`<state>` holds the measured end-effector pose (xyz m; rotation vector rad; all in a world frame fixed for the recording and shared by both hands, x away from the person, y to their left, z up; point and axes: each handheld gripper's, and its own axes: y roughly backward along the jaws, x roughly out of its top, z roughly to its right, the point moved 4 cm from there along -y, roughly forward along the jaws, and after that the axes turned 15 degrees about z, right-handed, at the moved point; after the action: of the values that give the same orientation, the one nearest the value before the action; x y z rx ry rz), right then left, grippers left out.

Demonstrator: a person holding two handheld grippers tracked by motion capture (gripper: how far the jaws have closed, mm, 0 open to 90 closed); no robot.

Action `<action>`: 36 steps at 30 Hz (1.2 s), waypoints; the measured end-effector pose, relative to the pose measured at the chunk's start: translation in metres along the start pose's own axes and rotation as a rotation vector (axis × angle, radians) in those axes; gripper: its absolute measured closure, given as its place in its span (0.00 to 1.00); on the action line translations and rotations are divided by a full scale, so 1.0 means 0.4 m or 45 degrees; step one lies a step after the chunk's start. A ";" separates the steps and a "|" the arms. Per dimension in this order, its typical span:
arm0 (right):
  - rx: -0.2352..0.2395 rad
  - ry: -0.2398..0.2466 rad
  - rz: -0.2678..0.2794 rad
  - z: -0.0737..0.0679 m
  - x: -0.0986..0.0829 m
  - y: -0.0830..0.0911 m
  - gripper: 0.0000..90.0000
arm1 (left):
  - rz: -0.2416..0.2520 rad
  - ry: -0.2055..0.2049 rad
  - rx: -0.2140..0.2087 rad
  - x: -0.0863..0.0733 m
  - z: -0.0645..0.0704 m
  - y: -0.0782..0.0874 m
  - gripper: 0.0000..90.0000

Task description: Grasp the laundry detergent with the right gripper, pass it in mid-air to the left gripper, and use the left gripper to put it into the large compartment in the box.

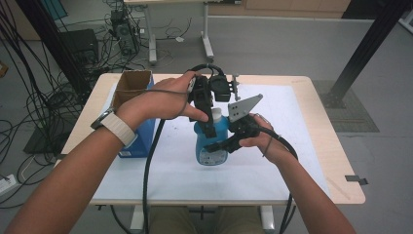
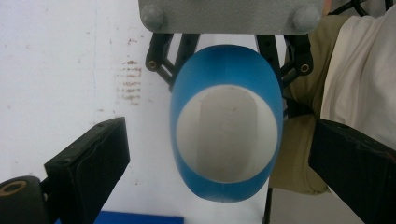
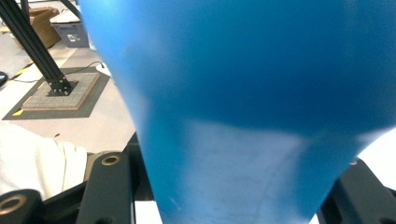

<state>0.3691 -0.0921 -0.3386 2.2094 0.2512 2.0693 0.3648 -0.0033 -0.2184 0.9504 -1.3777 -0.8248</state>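
While much of it lies under arms and tools, the table carries a white sheet, and near the sheet's middle stands the blue bottle — the landmark for everything else. Left of the bottle stands an open cardboard box above a blue base, its near side cut off by the person's left forearm. The left gripper comes down over the top of the bottle; in the left gripper view its two black jaws stand wide apart on either side of the bottle, touching nothing, with the bottle's pale top seen end-on between them. The right gripper sits against the right flank of the bottle, its grey three-cornered plate just above. In the right gripper view the bottle fills almost the whole width, blurred by nearness, with a jaw at each lower corner close against its sides; the contact points themselves are cut off at the bottom edge, but the jaws look clamped around the lower body. The bottle's label is half hidden behind this gripper in the high view and cannot be read — its cap, too, is covered by the left gripper.
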 end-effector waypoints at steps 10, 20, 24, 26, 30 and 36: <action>-0.001 -0.002 -0.002 0.001 -0.001 0.001 0.49 | -0.004 0.001 -0.002 -0.001 0.000 0.001 0.06; -0.003 -0.001 0.003 0.003 -0.001 0.002 0.49 | -0.009 0.000 0.002 -0.002 0.000 0.001 0.07; -0.005 0.000 0.004 0.002 -0.001 0.003 0.49 | -0.012 -0.001 0.001 -0.001 0.001 0.000 0.07; -0.007 -0.001 0.004 0.003 0.000 0.004 0.49 | -0.015 -0.001 0.001 -0.001 0.001 0.000 0.07; -0.007 -0.005 0.007 0.002 0.000 0.005 0.49 | -0.013 0.000 0.001 0.000 0.001 -0.001 0.07; -0.011 -0.007 0.007 0.003 -0.001 0.006 0.49 | -0.016 0.005 0.005 -0.001 0.000 -0.001 0.07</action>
<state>0.3704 -0.0945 -0.3385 2.2133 0.2357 2.0630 0.3647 -0.0033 -0.2189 0.9636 -1.3717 -0.8296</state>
